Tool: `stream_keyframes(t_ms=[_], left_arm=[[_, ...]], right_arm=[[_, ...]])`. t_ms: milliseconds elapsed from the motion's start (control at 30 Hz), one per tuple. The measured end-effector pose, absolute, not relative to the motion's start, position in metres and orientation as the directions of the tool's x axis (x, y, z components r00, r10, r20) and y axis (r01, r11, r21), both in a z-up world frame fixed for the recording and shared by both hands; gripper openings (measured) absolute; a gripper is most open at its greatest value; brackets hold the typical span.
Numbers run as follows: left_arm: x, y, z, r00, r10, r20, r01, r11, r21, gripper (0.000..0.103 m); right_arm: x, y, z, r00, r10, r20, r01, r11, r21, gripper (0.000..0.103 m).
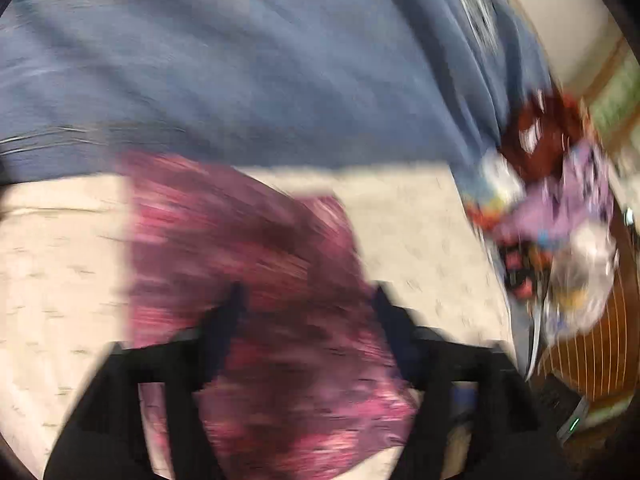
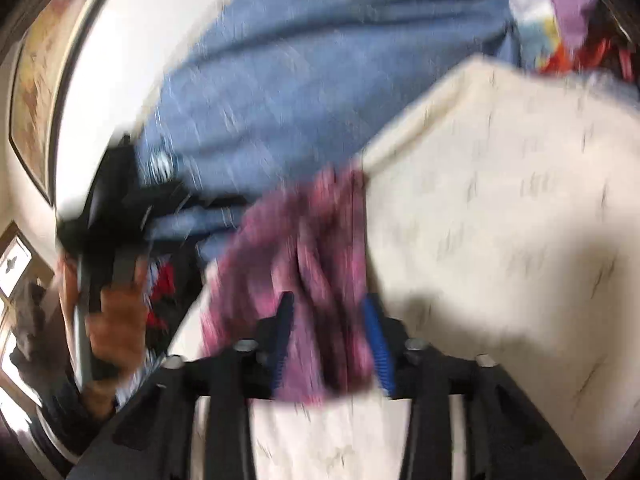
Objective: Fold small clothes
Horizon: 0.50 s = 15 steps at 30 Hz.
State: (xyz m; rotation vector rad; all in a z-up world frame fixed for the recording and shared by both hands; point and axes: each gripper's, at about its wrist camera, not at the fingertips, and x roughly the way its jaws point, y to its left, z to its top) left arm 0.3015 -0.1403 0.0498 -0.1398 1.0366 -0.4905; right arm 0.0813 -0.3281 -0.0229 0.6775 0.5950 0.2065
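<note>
Left gripper (image 1: pixel 308 300) spread wide over the crumpled pink-magenta patterned garment (image 1: pixel 256 280); right gripper (image 2: pixel 330 312) straddles its bunched cloth (image 2: pixel 316 248), grip apparently unclosed through blur.

two close wrist views, shared pink garment (image 1: pixel 256 280)

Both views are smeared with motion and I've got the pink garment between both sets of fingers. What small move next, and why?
Probably pause and lower the pink garment onto the cream surface. It hangs bunched between the right gripper fingers and spreads under the left gripper, whose fingers stand apart. The blue cloth crowds it behind, and blur hides whether either grip is firm.
</note>
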Motion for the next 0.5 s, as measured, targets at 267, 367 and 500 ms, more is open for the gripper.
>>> stream_keyframes(t_ms=[267,367,500], left_arm=[[0.322,-0.060,-0.014,0.337,-0.408,-0.849,0.085,0.911,-0.404,0.083],[0.325,-0.062,-0.023,0.315,-0.388,-0.866,0.082,0.920,-0.383,0.076],[0.317,-0.075,-0.011,0.413,-0.313,-0.855,0.125,0.950,-0.287,0.071]], right_arm=[[0.223,-0.315,-0.022,0.705,0.466,-0.534,0.045,0.722,0.690,0.058],[0.269,-0.298,-0.038,0.575,0.504,-0.645,0.103,0.737,0.668,0.017],[0.261,-0.288,0.010,0.690,0.436,-0.578,-0.040,0.820,0.571,0.009]])
